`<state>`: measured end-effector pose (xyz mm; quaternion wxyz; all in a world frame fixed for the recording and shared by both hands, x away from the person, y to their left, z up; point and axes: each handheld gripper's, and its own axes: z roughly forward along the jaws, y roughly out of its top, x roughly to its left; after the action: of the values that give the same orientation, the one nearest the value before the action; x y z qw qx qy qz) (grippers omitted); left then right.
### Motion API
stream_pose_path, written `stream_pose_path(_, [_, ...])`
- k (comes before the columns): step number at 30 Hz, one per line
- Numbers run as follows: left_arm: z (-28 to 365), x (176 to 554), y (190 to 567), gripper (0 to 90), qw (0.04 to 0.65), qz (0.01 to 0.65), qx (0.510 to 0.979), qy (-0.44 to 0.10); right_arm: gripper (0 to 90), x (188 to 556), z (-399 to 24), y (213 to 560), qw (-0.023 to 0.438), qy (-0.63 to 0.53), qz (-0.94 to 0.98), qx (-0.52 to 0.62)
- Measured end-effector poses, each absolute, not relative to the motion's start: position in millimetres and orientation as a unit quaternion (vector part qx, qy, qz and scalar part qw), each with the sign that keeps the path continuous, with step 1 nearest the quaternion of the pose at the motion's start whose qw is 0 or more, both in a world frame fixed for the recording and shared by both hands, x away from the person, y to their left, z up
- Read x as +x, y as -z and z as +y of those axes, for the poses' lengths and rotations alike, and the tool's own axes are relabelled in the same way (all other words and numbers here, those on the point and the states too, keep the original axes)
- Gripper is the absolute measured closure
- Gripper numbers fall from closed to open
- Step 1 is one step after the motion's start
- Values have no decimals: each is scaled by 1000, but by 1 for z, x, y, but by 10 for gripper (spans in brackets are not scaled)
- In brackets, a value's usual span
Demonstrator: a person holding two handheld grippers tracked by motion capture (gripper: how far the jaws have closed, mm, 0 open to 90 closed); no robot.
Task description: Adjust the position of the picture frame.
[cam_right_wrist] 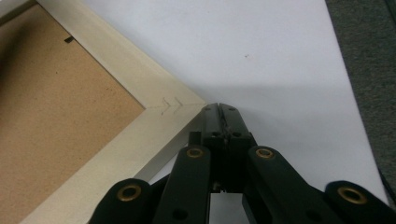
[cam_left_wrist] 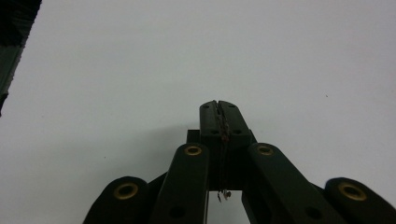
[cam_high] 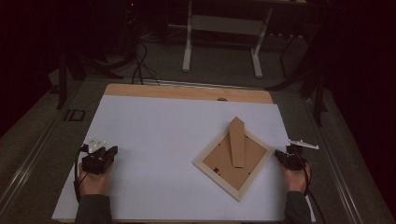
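Observation:
A pale wooden picture frame (cam_high: 233, 161) lies face down on the white table sheet (cam_high: 163, 135), turned like a diamond, its brown backing board and fold-out stand (cam_high: 237, 140) facing up. My right gripper (cam_high: 281, 154) sits just beside the frame's right corner (cam_right_wrist: 184, 105), jaws pressed together with nothing between them; I cannot tell if it touches the wood. My left gripper (cam_high: 111, 151) rests on the bare sheet near the left edge, far from the frame. Its jaws are shut too, seen in the left gripper view (cam_left_wrist: 219, 109) over plain white.
The sheet covers a wooden tabletop (cam_high: 187, 92) whose far strip shows. Grey floor (cam_high: 336, 154) lies right of the sheet's edge. A white desk frame (cam_high: 222, 42) and cables (cam_high: 140, 65) stand beyond the table in the dark.

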<state>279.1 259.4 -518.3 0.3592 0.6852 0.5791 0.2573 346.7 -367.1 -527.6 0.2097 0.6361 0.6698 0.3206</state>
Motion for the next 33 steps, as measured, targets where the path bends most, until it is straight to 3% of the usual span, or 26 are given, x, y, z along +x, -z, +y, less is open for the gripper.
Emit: stream_pose_path(33, [258,279,518,900,360,579,687,-252,900,342,-323,526,188,-321,714,593])
